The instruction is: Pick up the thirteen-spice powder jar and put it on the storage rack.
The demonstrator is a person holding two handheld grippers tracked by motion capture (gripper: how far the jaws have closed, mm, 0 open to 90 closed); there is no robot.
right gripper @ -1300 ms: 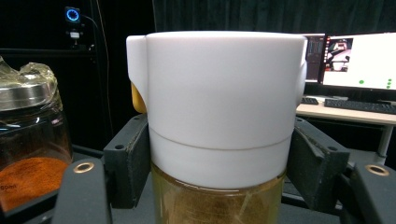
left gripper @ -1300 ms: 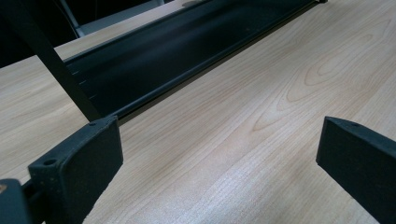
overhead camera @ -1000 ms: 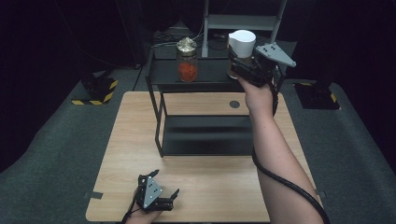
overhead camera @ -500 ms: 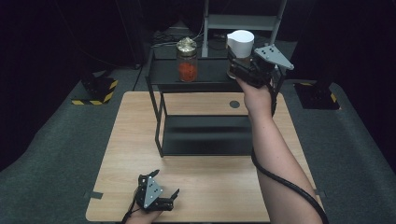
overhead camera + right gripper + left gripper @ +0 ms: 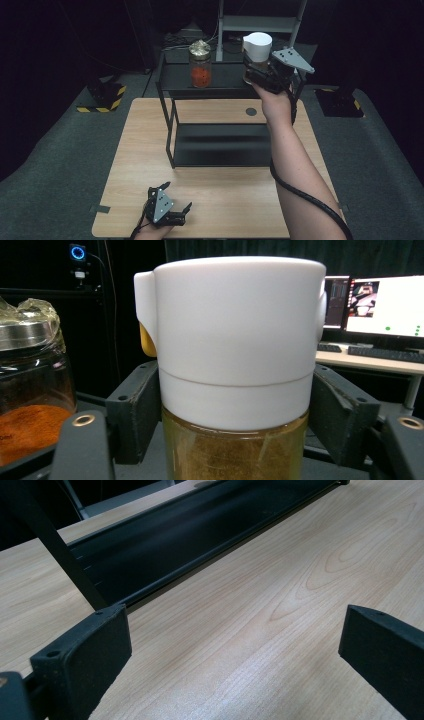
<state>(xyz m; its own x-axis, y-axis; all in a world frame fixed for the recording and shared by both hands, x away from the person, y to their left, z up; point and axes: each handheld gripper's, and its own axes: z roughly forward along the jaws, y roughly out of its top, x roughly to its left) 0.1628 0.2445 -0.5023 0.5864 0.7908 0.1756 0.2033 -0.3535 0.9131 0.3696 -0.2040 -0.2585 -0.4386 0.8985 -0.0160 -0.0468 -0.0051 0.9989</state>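
Dark curtains framed the black shelf [image 5: 220, 82]; on its top tier the right gripper [image 5: 260, 75] pinched the white-capped jar [image 5: 235, 365] — seemingly mid-placement, release next — while the left gripper [image 5: 172, 212] rested spread on the table [image 5: 220, 200].

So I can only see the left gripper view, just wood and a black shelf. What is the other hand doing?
Observer: The right gripper is up at the rack's top shelf, jaws closed around a white-lidded jar.
Operator: What's inside it?
Observer: Something yellowish-brown behind the glass, seen in the right gripper view.
Operator: Is it alone up there?
Observer: No, a glass jar of orange powder stands beside it on that shelf.
Operator: And where's my gripper?
Observer: The left gripper lies open near the table's front edge.
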